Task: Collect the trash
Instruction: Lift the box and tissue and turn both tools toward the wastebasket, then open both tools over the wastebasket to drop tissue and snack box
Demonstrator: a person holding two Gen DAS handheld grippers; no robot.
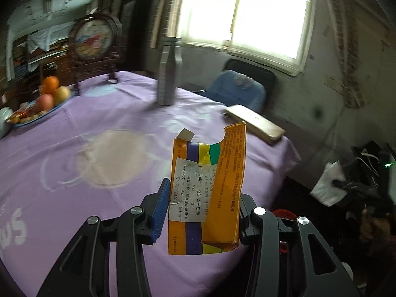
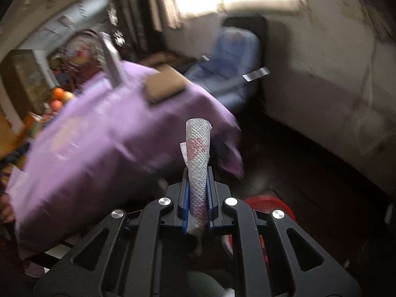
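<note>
Carrying step: the left gripper point(image 1: 201, 212) fingers pinch a torn orange medicine box point(image 1: 208, 195) at lower centre; the right gripper point(image 2: 197, 198) fingers clamp a rolled paper towel point(image 2: 198, 158). Next, a drop into the red bin point(image 2: 267, 206) (lower right, partly hidden).

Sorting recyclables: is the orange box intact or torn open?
Torn open: the orange box in the left gripper is split, panels spread apart.

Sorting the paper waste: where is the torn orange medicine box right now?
In the left wrist view, the torn orange cardboard medicine box is upright, clamped in the left tool above the purple tablecloth's near edge.
</note>
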